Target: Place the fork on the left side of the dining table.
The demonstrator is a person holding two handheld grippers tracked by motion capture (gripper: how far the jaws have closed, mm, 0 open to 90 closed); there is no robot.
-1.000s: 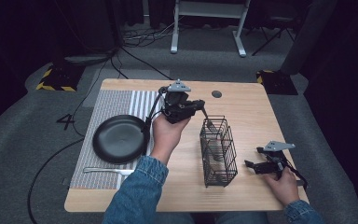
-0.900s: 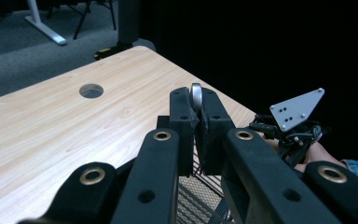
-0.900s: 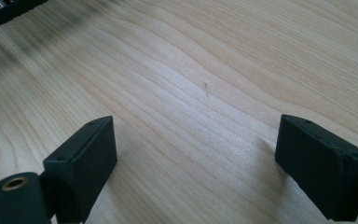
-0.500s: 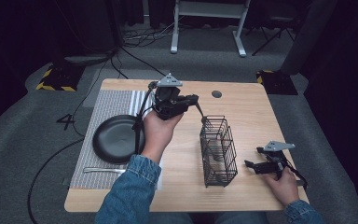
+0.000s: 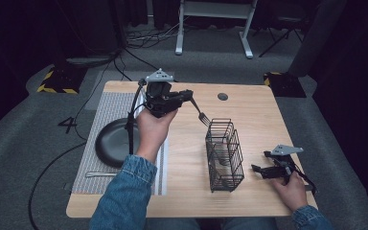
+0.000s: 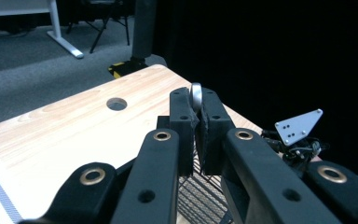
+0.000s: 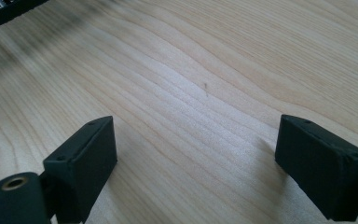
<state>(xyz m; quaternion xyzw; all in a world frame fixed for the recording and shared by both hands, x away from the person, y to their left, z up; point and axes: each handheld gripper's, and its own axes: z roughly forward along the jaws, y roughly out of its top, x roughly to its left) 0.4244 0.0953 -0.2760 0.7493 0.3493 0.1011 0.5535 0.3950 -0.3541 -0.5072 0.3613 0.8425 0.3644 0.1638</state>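
Left gripper (image 5: 188, 96) clamps a fork (image 5: 199, 111) above the rack (image 5: 224, 153); pan (image 5: 115, 142) left. Right gripper (image 5: 261, 168) spread, empty.

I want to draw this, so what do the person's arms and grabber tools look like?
Both sleeves are blue denim. Each hand holds a black gripper with two blocky jaws on arms with brass-ringed holes. The left gripper has a grey three-cornered plate on top and a black cable trailing down. The right gripper has a grey plate too, dotted with small holes.
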